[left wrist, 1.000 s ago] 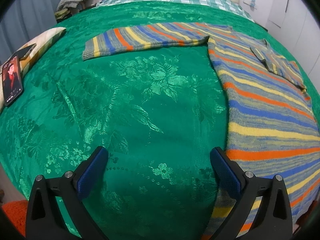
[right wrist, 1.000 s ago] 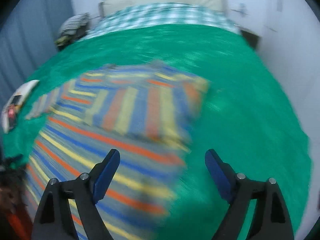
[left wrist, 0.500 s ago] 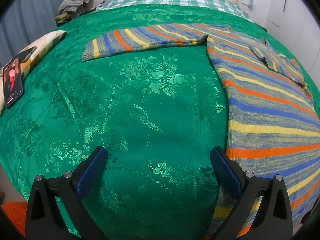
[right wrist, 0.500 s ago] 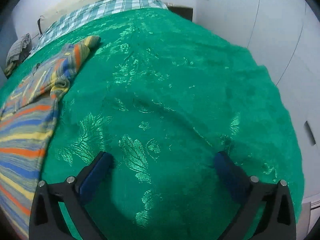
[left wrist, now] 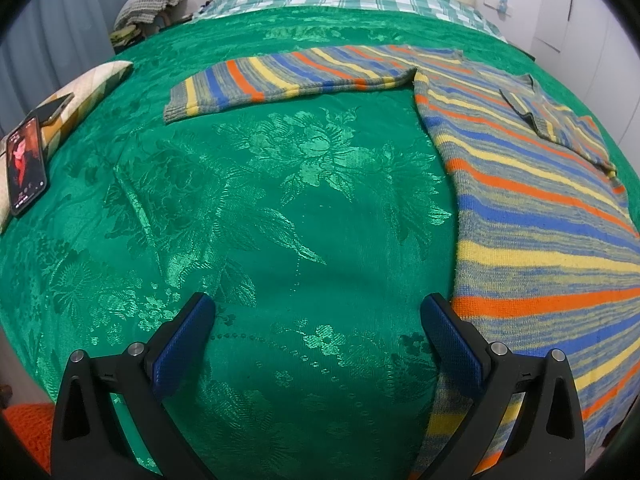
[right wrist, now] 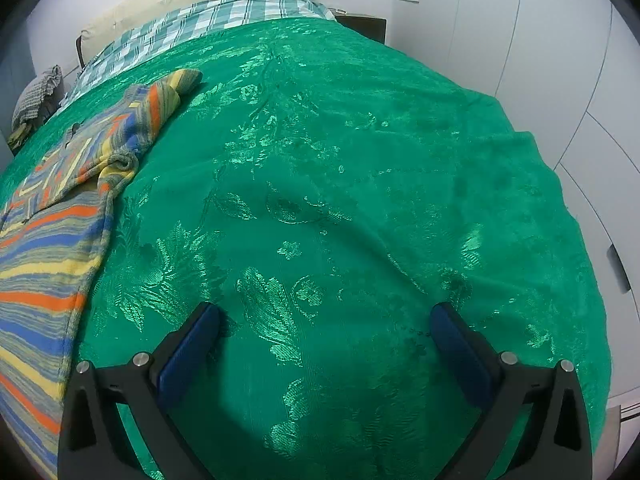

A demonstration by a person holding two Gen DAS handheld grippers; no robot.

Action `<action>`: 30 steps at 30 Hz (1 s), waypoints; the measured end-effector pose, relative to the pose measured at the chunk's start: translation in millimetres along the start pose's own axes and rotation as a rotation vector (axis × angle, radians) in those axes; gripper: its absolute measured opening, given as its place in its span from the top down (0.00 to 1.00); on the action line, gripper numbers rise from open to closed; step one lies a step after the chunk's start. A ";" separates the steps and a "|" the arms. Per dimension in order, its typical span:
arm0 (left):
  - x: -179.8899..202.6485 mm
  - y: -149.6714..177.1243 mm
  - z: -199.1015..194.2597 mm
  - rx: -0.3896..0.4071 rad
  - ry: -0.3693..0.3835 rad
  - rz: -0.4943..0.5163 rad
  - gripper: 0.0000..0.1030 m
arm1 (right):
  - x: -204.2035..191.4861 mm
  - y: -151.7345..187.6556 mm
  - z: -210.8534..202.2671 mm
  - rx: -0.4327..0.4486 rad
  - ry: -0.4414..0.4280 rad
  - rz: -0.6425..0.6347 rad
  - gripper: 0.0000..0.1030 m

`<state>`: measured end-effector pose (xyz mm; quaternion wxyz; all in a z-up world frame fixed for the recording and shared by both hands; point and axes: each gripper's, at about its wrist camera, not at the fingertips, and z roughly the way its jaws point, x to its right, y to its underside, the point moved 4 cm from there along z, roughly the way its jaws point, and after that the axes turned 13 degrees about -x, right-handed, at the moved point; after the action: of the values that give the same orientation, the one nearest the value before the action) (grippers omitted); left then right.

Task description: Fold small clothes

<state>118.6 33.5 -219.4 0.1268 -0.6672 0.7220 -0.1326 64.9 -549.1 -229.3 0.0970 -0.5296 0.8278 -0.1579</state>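
Right wrist: sweater [right wrist: 44, 240] left of claw [right wrist: 324, 336].

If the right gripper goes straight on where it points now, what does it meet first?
Most likely the bare green bedspread; nothing lies between the open right gripper and it. The striped sweater stays off to the side.

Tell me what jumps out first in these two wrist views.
A striped sweater in orange, blue and yellow lies on a shiny green bedspread, one sleeve stretched out flat to the left, the other sleeve folded in over the body. A phone with a lit screen rests at the bed's left edge. Both the left gripper and right gripper hang open over bare cloth.
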 end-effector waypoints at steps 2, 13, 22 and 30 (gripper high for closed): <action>0.0 0.0 -0.1 0.000 0.000 0.000 0.00 | -0.6 -0.2 0.2 0.002 0.001 0.000 0.00; 0.4 -0.6 0.2 -0.003 0.003 0.001 0.00 | -0.5 0.5 0.4 0.004 0.002 -0.001 0.00; -0.3 0.2 -0.5 -0.003 0.003 0.001 0.00 | -0.8 -0.2 0.3 0.004 0.005 -0.001 0.00; -18.9 -13.8 -27.2 -0.029 0.179 -0.086 0.01 | -1.8 -2.5 0.3 0.004 0.011 0.003 0.00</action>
<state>123.1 51.9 -188.9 0.0461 -0.6847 0.7030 -0.1866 67.8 -548.4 -228.7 0.0937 -0.5273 0.8288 -0.1623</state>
